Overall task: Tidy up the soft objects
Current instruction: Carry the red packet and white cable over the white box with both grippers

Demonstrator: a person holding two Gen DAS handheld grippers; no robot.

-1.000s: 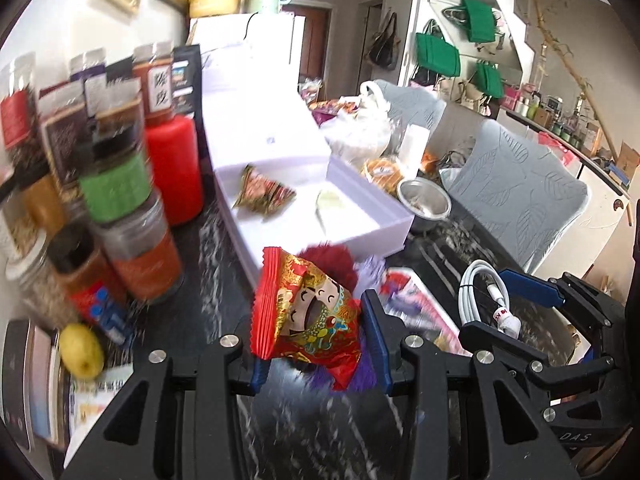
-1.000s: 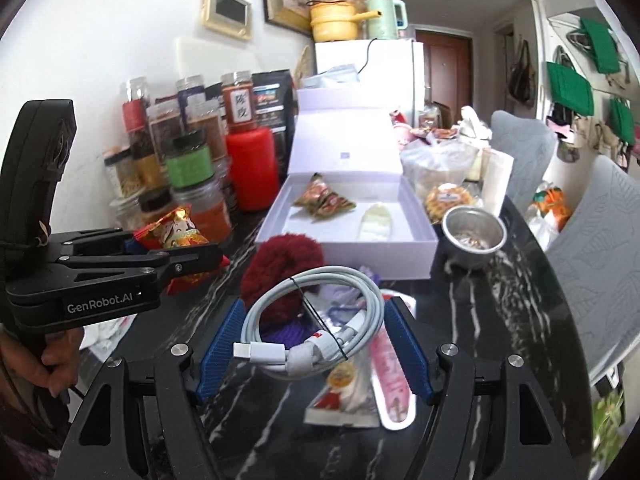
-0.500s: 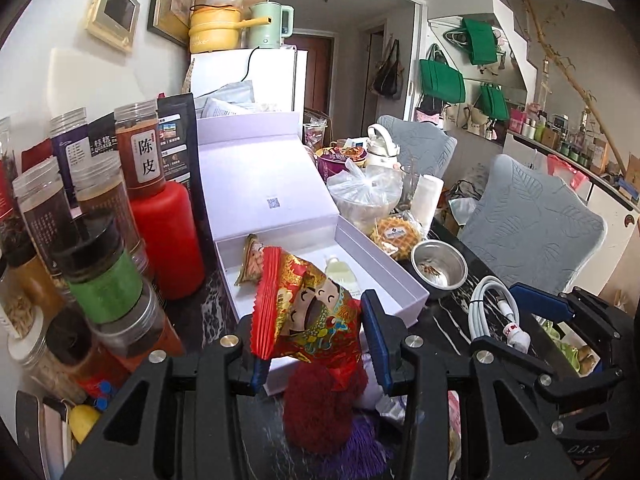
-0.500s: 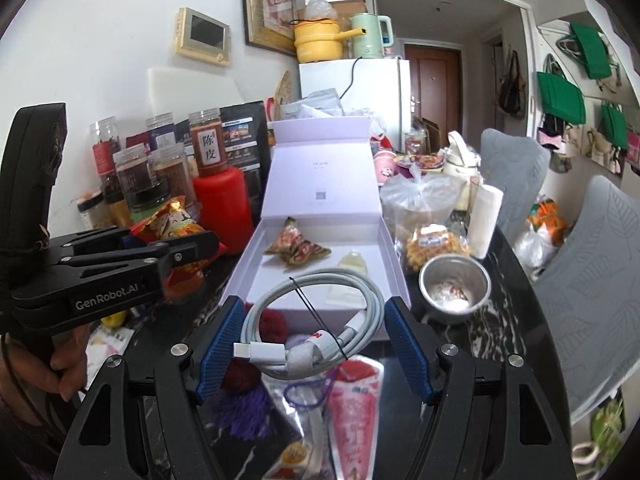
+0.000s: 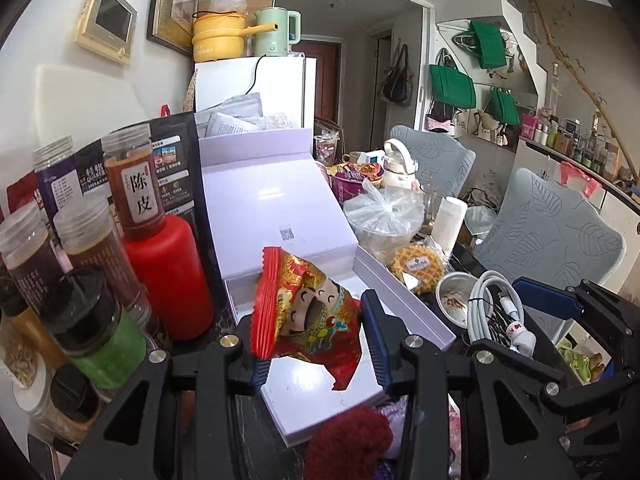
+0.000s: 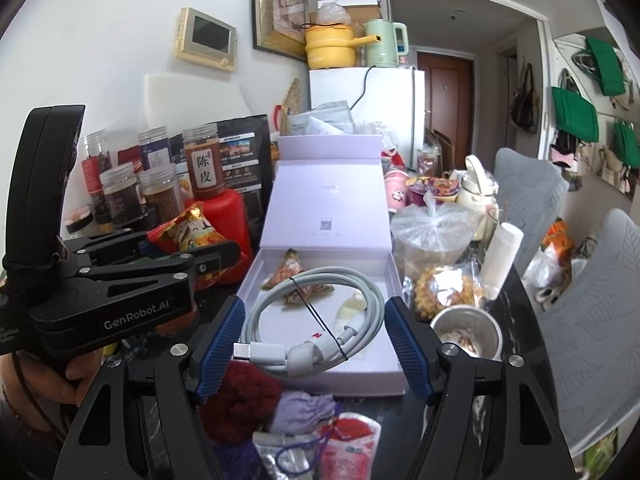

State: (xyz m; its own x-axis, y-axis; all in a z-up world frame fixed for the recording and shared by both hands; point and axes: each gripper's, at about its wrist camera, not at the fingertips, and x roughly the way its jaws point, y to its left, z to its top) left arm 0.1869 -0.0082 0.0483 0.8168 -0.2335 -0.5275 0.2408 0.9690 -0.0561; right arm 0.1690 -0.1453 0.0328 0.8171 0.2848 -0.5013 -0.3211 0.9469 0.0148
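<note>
Far left on your table: a cluster of spice jars point(image 5: 132, 184) with a red bottle point(image 5: 168, 276) just beside them, jar with the brown label standing on top of it. Your left gripper point(image 5: 316, 336) is clamped on a red and gold snack packet point(image 5: 308, 308), blue pads pressing its two sides, packet upright and held in the air over the near part of the open white box point(image 6: 348, 376). From the right wrist view that left gripper point(image 6: 188, 252) sits left of the box, a hand point(image 6: 36, 384) wrapped on its handle. Box lid point(image 6: 328, 204) stands up at the back; inside lie a small patterned triangular pouch point(image 6: 292, 268) and a pale item point(image 6: 352, 304), apart from each other. Your right gripper point(image 6: 316, 344) holds a coiled white charging cable point(image 6: 312, 320) between wide-set blue pads, coil also hanging above the box front. Below it on the dark table: a dark red pompom point(image 6: 240, 400), a lilac pouch point(image 6: 300, 412) touching it. Right of the box: a tied plastic bag point(image 6: 432, 232), a wrapped waffle snack point(image 6: 444, 292), a small metal bowl point(image 6: 468, 332), then grey chairs point(image 6: 580, 320).
</note>
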